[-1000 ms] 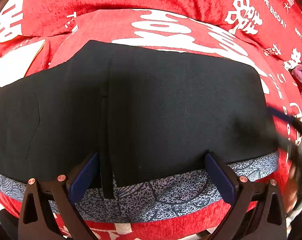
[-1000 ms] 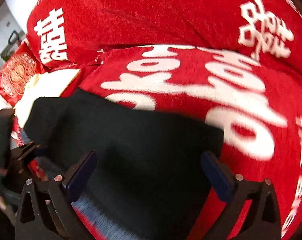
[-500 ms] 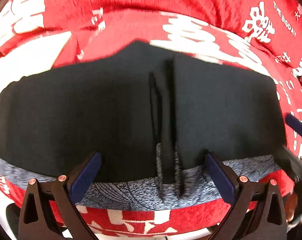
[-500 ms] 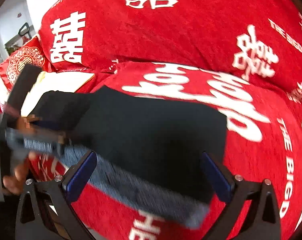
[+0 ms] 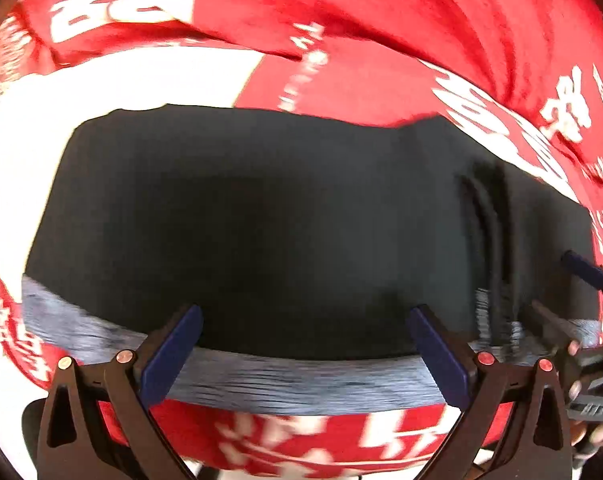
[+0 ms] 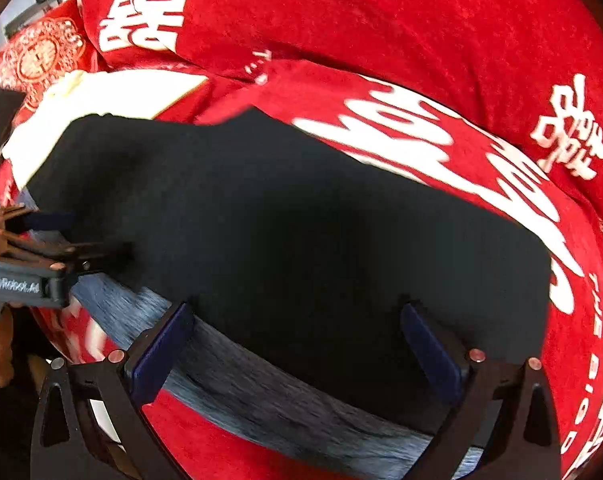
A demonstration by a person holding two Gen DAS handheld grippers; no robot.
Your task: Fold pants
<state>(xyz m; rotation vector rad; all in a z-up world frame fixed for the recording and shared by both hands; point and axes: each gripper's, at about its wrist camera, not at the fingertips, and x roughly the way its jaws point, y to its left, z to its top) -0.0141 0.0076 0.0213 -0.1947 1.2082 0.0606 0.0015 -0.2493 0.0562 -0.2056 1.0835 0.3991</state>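
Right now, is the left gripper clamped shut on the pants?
No, in the left wrist view the left gripper stands wide open over the black pants, its blue pads spread apart above the grey waistband with nothing pinched.

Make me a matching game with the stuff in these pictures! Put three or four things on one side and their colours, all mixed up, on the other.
Things:
1. folded pants
2. patterned band along the near edge of the pants
3. plush blanket with big characters
4. pads on the left gripper's fingers

Colours:
A. red and white
B. dark blue
C. black
D. blue-grey

Pairs: 1-C, 2-D, 3-A, 4-B
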